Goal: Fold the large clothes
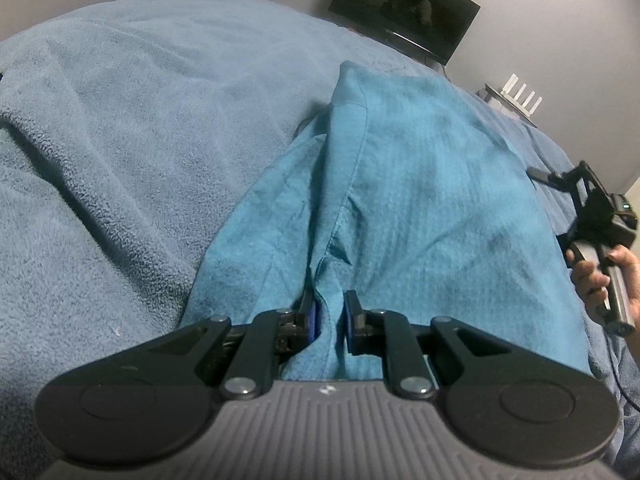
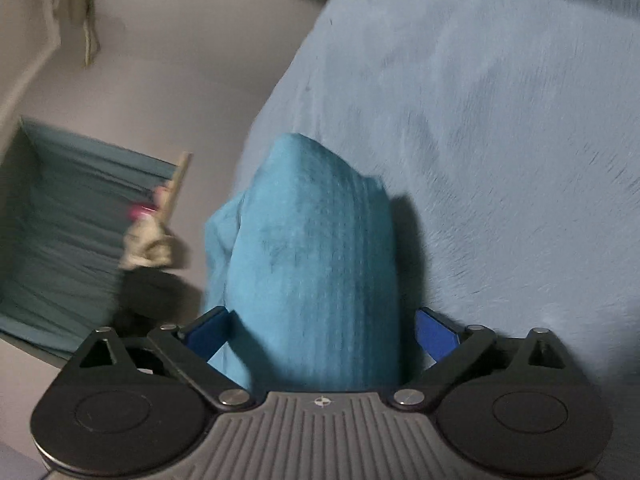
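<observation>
A teal garment (image 1: 420, 200) lies lengthwise on the blue fleece blanket (image 1: 120, 120), with a seamed fold running down its middle. My left gripper (image 1: 329, 312) is shut on a pinch of that fold at the near end. In the right wrist view the garment (image 2: 312, 248) bulges up between the wide-apart blue pads (image 2: 434, 336) of my right gripper (image 2: 324, 332), which is open; the pads do not press on the cloth. A hand (image 1: 596, 276) holds the right gripper's handle at the garment's right edge.
The blanket (image 2: 500, 120) covers the whole bed. A dark screen (image 1: 404, 8) hangs on the grey wall beyond, and a white router (image 1: 520, 98) stands beside the bed. In the right wrist view, a blurred teal-lined recess (image 2: 60, 240) sits off the bed's left side.
</observation>
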Motion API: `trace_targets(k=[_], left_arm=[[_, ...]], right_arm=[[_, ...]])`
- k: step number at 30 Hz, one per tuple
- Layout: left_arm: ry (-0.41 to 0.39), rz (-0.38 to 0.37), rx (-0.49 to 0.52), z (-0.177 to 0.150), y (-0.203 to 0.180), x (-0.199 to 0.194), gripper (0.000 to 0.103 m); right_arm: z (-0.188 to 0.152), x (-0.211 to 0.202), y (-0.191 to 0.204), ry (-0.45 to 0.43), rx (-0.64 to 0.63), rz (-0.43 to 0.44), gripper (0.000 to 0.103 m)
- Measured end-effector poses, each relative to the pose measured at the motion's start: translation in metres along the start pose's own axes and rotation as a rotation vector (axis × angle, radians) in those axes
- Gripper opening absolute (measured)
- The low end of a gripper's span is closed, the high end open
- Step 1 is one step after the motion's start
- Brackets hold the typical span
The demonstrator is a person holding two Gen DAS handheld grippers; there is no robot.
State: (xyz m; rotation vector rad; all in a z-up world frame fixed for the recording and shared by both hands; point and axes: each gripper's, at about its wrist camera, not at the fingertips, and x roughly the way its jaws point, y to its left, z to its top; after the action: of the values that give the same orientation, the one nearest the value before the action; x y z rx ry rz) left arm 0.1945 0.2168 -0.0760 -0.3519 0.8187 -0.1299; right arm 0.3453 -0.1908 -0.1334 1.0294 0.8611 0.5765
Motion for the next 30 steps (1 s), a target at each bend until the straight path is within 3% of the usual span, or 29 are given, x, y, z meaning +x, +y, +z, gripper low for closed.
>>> trace_targets(k=[9,12,14,16,19,23,30], left_arm=[[0.017,0.002,0.0,0.003,-0.003,0.007,0.011],[0.018,-0.002,-0.005,0.003,-0.003,0.008,0.011],[0.02,0.003,-0.004,0.002,-0.003,0.009,0.011],[0.02,0.004,0.0,0.002,-0.006,0.009,0.011],[0.022,-0.001,0.039,0.001,-0.018,0.012,0.01],[0.034,-0.062,0.099,0.001,-0.051,0.026,0.01],[-0.044,-0.114,0.291,0.001,-0.139,0.069,0.011]], right_arm=[[0.021,0.053,-0.021,0.035,0.031,0.098,0.103],[0.021,0.056,-0.024,0.009,0.018,0.085,0.092],[0.014,0.053,-0.01,-0.027,-0.053,0.029,0.072],[0.008,0.044,0.002,-0.059,-0.087,0.004,0.063],[0.006,0.02,0.022,-0.076,-0.164,-0.003,0.056],[0.034,-0.015,0.033,-0.04,-0.238,-0.038,0.055],[0.127,-0.074,0.079,-0.127,-0.39,-0.198,0.057]])
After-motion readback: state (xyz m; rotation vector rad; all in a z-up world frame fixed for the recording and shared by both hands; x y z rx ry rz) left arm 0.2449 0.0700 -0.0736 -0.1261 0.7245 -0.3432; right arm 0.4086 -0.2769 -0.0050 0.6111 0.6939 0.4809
